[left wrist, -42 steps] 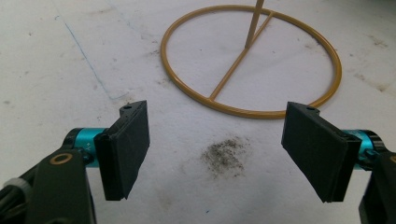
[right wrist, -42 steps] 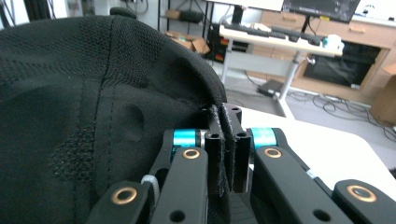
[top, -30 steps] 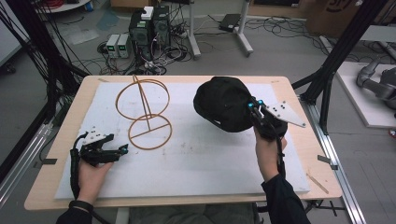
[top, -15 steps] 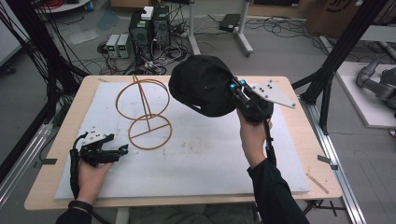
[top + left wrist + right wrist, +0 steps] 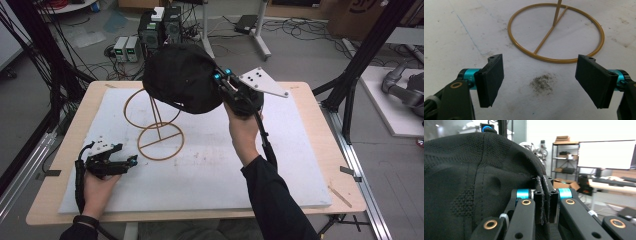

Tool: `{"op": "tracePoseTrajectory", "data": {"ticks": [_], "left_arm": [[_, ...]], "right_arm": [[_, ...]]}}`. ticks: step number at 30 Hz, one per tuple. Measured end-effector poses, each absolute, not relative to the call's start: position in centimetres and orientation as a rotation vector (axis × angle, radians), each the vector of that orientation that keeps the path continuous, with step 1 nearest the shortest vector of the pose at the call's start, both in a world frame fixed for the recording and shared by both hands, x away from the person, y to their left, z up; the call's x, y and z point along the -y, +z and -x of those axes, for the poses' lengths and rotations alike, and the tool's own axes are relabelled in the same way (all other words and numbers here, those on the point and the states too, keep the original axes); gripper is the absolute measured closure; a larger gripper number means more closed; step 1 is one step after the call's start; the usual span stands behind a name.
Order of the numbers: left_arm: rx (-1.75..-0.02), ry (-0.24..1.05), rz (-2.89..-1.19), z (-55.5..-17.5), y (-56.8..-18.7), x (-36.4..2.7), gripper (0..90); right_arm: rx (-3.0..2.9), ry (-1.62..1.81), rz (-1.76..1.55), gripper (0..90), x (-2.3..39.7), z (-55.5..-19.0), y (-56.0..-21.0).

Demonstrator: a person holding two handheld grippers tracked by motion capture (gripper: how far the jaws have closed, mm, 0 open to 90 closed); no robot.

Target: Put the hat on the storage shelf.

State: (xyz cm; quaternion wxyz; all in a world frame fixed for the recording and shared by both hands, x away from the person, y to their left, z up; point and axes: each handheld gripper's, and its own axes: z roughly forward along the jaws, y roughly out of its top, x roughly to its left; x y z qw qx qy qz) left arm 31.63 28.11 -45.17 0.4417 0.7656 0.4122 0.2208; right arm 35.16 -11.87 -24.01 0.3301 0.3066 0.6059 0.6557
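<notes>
Pinching the edge of a black fabric baseball cap [image 5: 182, 77], the right gripper [image 5: 223, 86] lifts it above a gold wire ring stand [image 5: 156, 131]. Jaws spread wide, the left gripper [image 5: 131, 161] rests on the white foam mat [image 5: 280, 165].

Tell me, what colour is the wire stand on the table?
The wire stand is golden yellow; its ring base shows best in the left gripper view.

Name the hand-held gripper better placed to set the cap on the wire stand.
Right. The right hand-held gripper is shut on the black cap, raised above the wire stand. The left hand-held gripper rests open on the table.
</notes>
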Motion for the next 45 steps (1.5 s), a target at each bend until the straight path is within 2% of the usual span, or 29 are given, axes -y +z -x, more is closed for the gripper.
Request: {"op": "tracePoseTrajectory", "data": {"ticks": [22, 24, 27, 34, 45], "left_arm": [[-1.019, 0.542, -1.919, -31.7, -45.2, -28.0, 23.2], [-1.017, 0.543, -1.921, -31.7, -45.2, -28.0, 23.2], [-1.017, 0.540, -1.921, -31.7, -45.2, -28.0, 23.2], [-1.016, 0.539, -1.915, -31.7, -45.2, -28.0, 23.1], [-1.020, 0.538, -1.913, -31.7, -45.2, -28.0, 22.8]], "right_arm": [[-1.723, 1.680, -0.728, 87.7, 6.2, -36.6, -26.4], [-1.767, 1.646, -0.716, 84.4, 5.9, -36.8, -26.8], [-1.788, 1.615, -0.703, 69.6, 5.9, -36.9, -27.2], [-1.799, 1.532, -0.622, 54.9, 7.5, -36.0, -27.4], [-1.837, 1.447, -0.818, 39.3, 17.4, -36.4, -31.5]]}}
